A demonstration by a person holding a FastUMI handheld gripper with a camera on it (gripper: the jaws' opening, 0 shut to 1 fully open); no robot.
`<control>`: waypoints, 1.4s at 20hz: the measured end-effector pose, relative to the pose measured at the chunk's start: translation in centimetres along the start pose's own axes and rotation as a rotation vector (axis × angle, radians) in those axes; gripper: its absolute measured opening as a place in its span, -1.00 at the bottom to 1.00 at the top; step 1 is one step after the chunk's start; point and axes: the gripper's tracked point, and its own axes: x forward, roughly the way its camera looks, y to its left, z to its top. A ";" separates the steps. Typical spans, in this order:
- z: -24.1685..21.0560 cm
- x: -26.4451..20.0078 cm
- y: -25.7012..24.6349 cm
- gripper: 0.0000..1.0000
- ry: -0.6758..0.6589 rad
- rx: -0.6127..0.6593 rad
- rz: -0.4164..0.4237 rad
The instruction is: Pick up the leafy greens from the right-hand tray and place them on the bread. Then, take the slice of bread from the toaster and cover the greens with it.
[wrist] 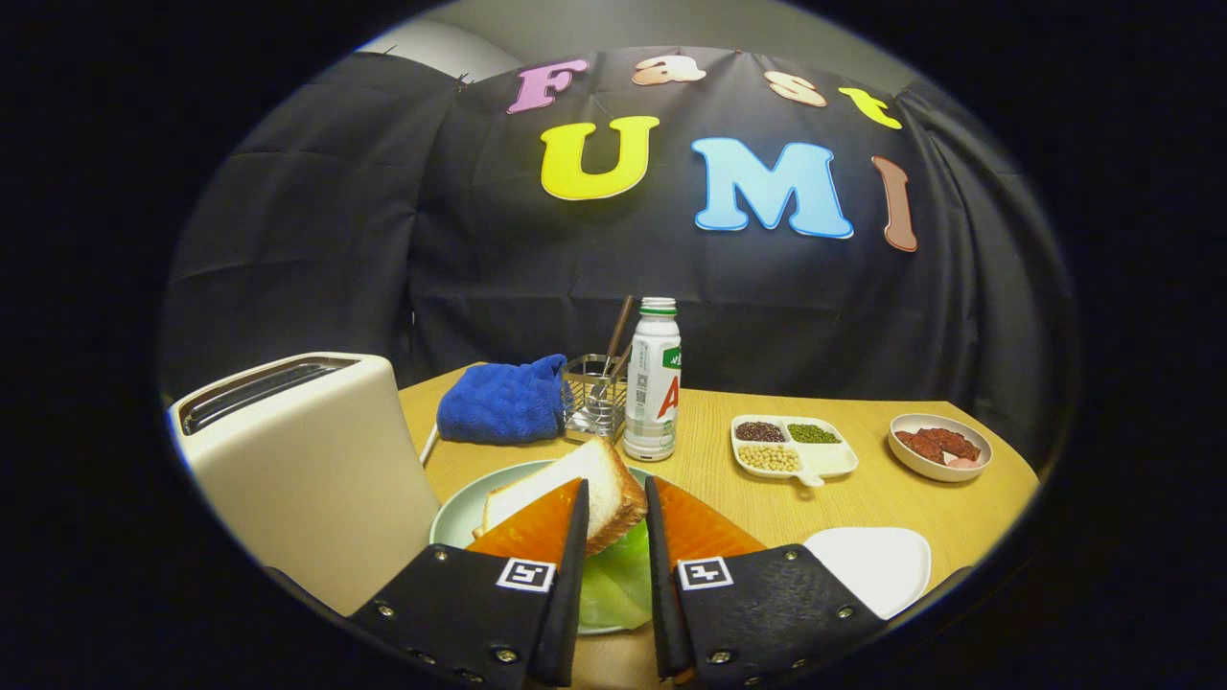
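Hand-held gripper [613, 522] clamps bread slice [585, 484], tilted; leafy greens [613, 580] beneath.

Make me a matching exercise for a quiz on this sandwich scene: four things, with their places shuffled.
Things:
1. bread slice
2. leafy greens
3. blue cloth
4. toaster

Places:
A. beside the wire utensil holder
B. on the green plate, below the slice
C. standing left of the plate
D. held between the gripper fingers

Pairs: 1-D, 2-B, 3-A, 4-C
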 end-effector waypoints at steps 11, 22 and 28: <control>2.1 -3.4 -2.1 0.26 -0.101 -0.070 -0.026; 2.8 -10.8 -13.0 0.25 -0.159 -0.020 -0.238; 2.5 -13.3 -16.9 0.25 -0.169 -0.009 -0.248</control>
